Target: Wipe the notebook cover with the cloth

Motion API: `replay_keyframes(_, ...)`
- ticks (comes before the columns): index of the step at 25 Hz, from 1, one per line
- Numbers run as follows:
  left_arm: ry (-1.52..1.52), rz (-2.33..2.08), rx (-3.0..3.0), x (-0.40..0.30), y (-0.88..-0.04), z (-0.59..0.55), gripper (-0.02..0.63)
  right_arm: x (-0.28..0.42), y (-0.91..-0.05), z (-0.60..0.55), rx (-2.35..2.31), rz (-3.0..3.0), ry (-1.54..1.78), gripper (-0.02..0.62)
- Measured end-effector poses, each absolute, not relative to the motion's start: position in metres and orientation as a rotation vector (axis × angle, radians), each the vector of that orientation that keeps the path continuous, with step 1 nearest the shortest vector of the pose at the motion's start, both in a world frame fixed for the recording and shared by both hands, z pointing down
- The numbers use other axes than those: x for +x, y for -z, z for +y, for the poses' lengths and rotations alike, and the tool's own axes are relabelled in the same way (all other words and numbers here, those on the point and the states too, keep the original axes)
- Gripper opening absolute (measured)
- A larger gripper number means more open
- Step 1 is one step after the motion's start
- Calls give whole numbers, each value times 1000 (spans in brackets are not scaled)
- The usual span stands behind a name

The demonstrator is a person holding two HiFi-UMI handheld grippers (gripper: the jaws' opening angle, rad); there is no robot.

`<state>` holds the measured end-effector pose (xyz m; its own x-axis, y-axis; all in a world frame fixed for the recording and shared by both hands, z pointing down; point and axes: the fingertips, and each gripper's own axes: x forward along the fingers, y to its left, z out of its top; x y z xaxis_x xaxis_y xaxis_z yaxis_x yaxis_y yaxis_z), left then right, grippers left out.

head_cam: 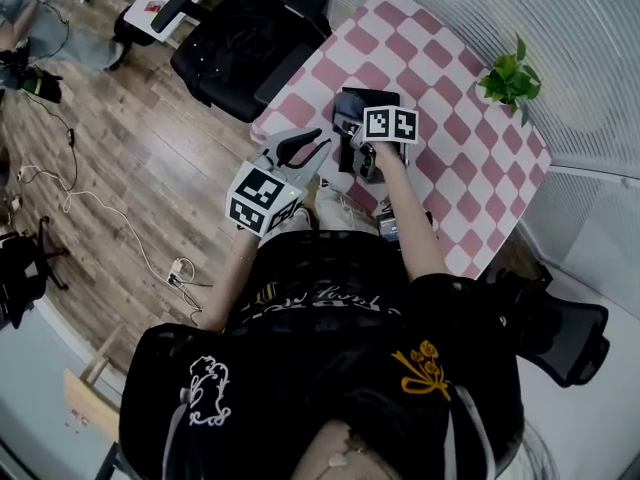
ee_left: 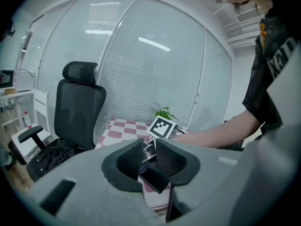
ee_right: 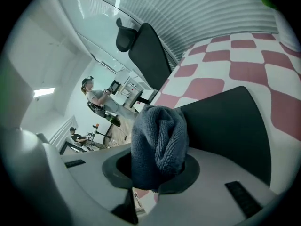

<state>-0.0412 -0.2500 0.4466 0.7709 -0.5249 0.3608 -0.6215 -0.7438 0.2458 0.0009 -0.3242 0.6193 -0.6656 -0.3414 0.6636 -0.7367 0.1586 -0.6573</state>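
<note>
notebook mostly hidden under right gripper, cloth lower end sunk between jaws

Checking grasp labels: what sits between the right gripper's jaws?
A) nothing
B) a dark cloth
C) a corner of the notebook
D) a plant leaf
B: the right gripper view shows the right gripper shut on a bunched dark blue-grey cloth, in front of the black notebook.

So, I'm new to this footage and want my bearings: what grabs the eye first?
The checkered pink-and-white table, with a black notebook lying on it. By the notebook the right gripper is shut on a dark grey cloth; the left gripper hangs open near the table's edge.
</note>
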Motion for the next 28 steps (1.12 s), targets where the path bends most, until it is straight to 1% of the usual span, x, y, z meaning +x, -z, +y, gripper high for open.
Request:
replay_keyframes(4,-386,-891,2605,-39,-448,-259,75,15,-637,-334,1036,-2024,-1476,72)
replay_keyframes(7,-390,-895,2582,-38,-452,-260,75,27,-639,-335,1070,-2016,-1528,72)
replay_keyframes(12,-401,-879,2581,-32,-456,-267,75,53,-636,-347,1134,-2015,-1522,72)
replay_keyframes(19,-401,-810,2618,-2,-455,-273,77,108,-635,-341,1209,-1993,-1518,72)
replay_keyframes(24,-421,-773,2626,4,-458,-271,75,125,-636,-335,1256,-1981,-1517,72)
replay_keyframes(28,-465,-751,2632,7,-462,-272,75,143,-631,-336,1274,-1942,-1388,72)
